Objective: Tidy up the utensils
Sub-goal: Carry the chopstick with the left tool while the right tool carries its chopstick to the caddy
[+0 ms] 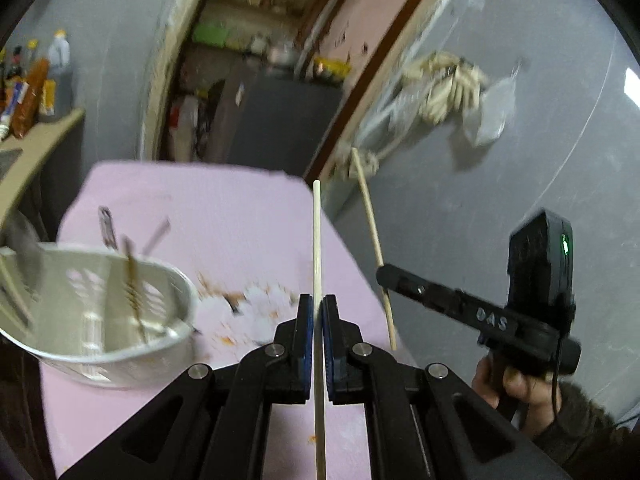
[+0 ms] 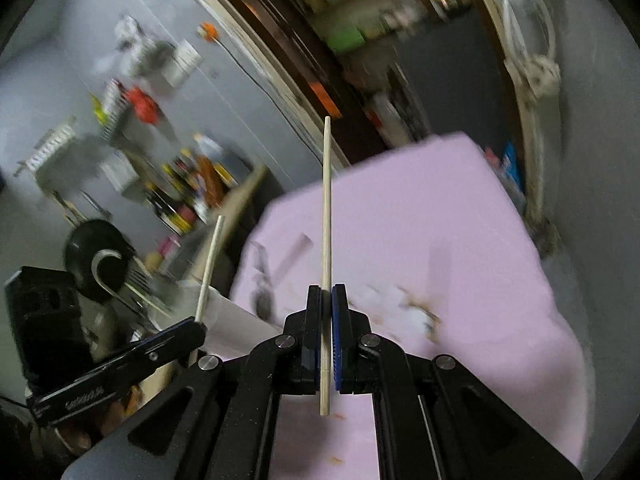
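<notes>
Left tongs [image 1: 317, 312] clamp chopstick [image 1: 317, 240]; right tongs [image 2: 330, 300] clamp second chopstick [image 2: 327, 200]. White holder [image 1: 120, 352] contains utensils [image 1: 134, 288].

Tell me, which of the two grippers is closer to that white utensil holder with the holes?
Left. The left gripper, jaws shut on a chopstick, hovers just right of the white utensil holder. The right gripper, gripping another chopstick, sits farther out, beyond the left one.

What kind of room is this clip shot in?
Probably a home kitchen or dining corner. A white utensil holder sits on a table with a pink cloth, sauce bottles crowd a wall shelf, and a doorway opens onto stocked pantry shelves.
</notes>
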